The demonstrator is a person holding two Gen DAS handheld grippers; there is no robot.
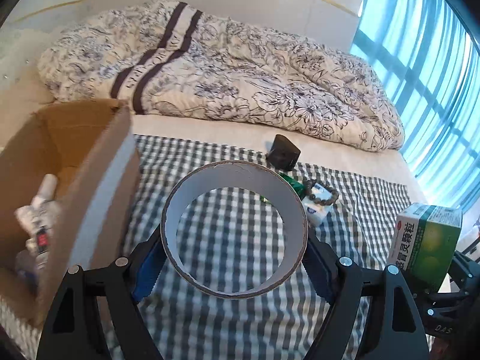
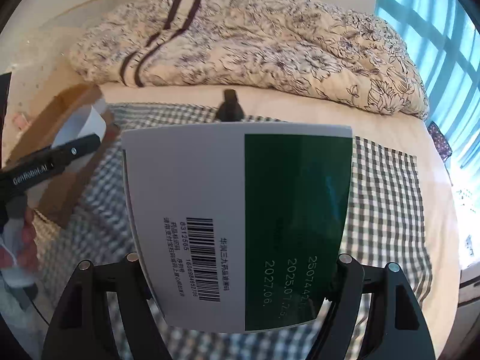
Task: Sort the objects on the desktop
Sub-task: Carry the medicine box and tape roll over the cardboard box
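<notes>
The left gripper (image 1: pixel 234 258) is held level above the checked cloth (image 1: pixel 360 210), its two fingers set wide and pressed against the outer sides of a tape roll (image 1: pixel 240 177), which stands on edge between the blue pads (image 1: pixel 147 270) so that the camera looks straight through its white core. Just left of it, at the cloth's left edge, sits an open cardboard box (image 1: pixel 99 162) with a blurred white bottle (image 1: pixel 39 210) and other items inside. Past the roll, toward the cloth's far edge, lie a black adapter (image 1: pixel 283 153), a green packet (image 1: pixel 292 183) and a bead bracelet (image 1: pixel 322 190) resting on a small white pack (image 1: pixel 316 211). The right gripper (image 2: pixel 240 270) is raised beside the left one, fingers spread wide and clamping a medicine box (image 2: pixel 210 195) by its two sides, the barcode and printed dates facing the camera; in the left wrist view the same box (image 1: pixel 426 240) shows at the right, clear of the cloth. A floral quilt (image 1: pixel 240 69) is heaped along the far side of the bed.
</notes>
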